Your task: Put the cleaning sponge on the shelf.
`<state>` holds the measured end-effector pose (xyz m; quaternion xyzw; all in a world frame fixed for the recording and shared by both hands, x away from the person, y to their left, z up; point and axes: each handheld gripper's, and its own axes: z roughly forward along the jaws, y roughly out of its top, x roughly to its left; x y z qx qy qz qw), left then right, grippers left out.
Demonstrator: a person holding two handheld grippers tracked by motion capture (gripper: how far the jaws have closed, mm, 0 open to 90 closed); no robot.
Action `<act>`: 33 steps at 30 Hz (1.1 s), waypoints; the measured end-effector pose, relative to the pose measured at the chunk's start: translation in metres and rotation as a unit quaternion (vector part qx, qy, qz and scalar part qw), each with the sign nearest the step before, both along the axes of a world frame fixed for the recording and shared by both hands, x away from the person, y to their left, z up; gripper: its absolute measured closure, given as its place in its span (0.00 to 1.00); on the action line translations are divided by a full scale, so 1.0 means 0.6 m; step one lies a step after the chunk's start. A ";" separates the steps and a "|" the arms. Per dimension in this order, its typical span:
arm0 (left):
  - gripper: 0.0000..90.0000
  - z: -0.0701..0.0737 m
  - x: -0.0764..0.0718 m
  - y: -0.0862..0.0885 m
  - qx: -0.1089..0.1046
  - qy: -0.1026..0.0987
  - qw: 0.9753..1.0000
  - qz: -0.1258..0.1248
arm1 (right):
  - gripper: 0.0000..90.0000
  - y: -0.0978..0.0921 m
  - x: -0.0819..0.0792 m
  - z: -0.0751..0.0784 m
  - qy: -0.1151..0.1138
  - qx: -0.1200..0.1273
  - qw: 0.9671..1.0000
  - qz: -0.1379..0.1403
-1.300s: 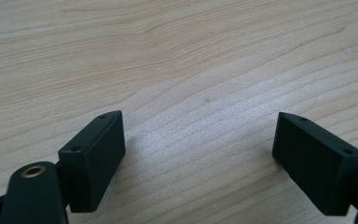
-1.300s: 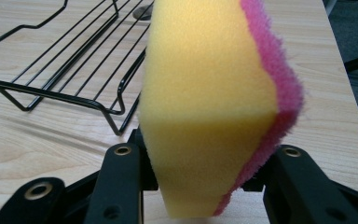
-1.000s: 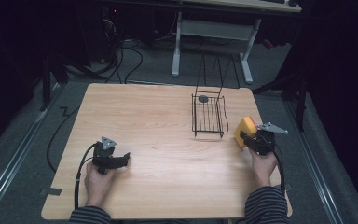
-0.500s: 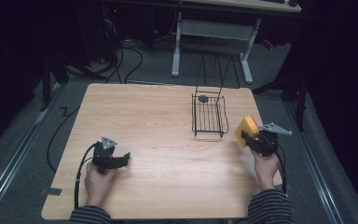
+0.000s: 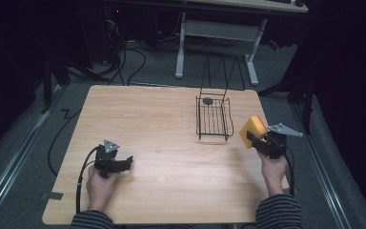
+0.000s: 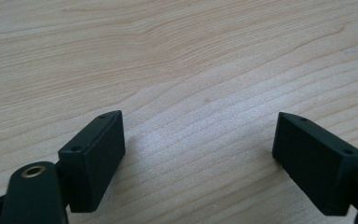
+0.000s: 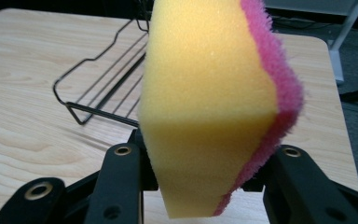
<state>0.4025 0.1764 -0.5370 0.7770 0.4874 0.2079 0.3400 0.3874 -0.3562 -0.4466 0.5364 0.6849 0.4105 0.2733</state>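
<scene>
right claw [image 5: 253, 137] is pinching the sponge [image 5: 253, 130] between its black jaws, holding it up off the bench [image 5: 162, 124] near the right edge. sponge [image 7: 209, 102] is a thick yellow foam block with a fuzzy pink scouring layer on one face, fine porous texture, foam bulging out past the jaws. just beside it, toward bench centre, a black wire basket [image 5: 213, 117] is sitting on the bench: thin rod grid floor, tall looped handle frame at the back, a small dark round thing [image 5: 208, 100] lying at its far end. left claw [image 5: 126, 162] is resting low on the near left of the bench, jaws spread wide [image 6: 200, 154], holding nothing, blocky matte black pads over bare pale wood grain.
</scene>
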 end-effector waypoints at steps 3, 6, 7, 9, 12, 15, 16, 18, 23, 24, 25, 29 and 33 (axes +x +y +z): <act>0.19 0.000 0.000 0.000 0.000 0.001 1.000 0.000 | 0.68 0.006 -0.001 0.008 -0.004 -0.004 1.000 0.007; 0.19 0.000 0.000 0.000 0.000 0.000 1.000 0.000 | 0.68 0.010 -0.002 0.013 -0.004 -0.001 1.000 0.011; 0.19 0.000 0.000 0.000 0.000 0.000 1.000 0.000 | 0.68 0.014 -0.001 0.017 -0.004 -0.001 1.000 0.014; 0.19 0.000 0.000 0.000 0.000 0.000 1.000 0.000 | 0.68 0.017 -0.001 0.019 -0.008 0.001 1.000 0.017; 0.19 0.000 0.000 0.000 0.000 0.000 1.000 0.000 | 0.68 0.026 0.001 0.026 -0.010 0.001 1.000 0.026; 0.19 0.000 0.000 0.000 0.000 0.000 1.000 0.000 | 0.68 0.030 0.002 0.029 -0.011 0.003 0.999 0.031; 0.19 0.000 0.000 0.000 0.000 0.000 1.000 0.000 | 0.68 0.032 0.002 0.032 -0.013 0.003 0.999 0.033; 0.19 0.000 0.000 0.000 0.000 0.000 1.000 0.000 | 0.68 0.036 0.004 0.036 -0.014 0.004 0.999 0.036; 0.20 0.000 0.000 0.000 0.000 0.000 1.000 0.000 | 0.68 0.047 0.008 0.047 -0.018 0.002 0.999 0.045; 0.19 0.000 0.000 0.000 0.000 0.000 1.000 0.000 | 0.68 0.053 0.011 0.050 -0.019 -0.001 0.999 0.049; 0.19 0.000 0.000 0.000 0.000 0.000 1.000 0.000 | 0.68 0.053 0.011 0.050 -0.019 -0.001 0.999 0.049; 0.20 0.000 0.000 0.000 -0.001 0.000 1.000 0.000 | 0.68 0.066 0.020 0.056 -0.020 -0.002 0.998 0.057; 0.20 0.000 0.000 0.000 -0.001 0.000 1.000 0.000 | 0.68 0.080 0.030 0.062 -0.023 -0.006 0.998 0.064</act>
